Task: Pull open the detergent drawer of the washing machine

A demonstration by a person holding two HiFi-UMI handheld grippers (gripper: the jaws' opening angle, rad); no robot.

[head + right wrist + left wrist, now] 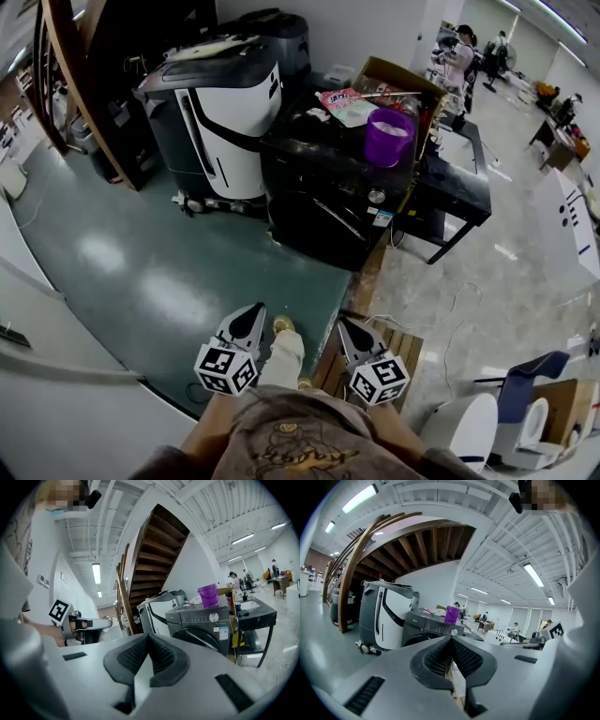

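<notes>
A dark grey front-loading washing machine (328, 202) stands a few steps ahead, with a purple bucket (389, 136) on its top. Its control strip carries a round knob (213, 617), and the detergent drawer panel (180, 618) sits at the strip's left end and is closed flush. The left gripper view also shows the drawer panel (416, 620). My left gripper (251, 319) and right gripper (349, 330) are held side by side low in the head view, well short of the machine. Both point at it, shut, with nothing between the pads.
A white-and-black wheeled machine (225, 122) stands left of the washer, beside a wooden staircase (75, 84). A black table (459, 192) stands on the right. A wooden pallet (398, 352) lies by my feet. White toilets (469, 427) stand at bottom right, and people work far back.
</notes>
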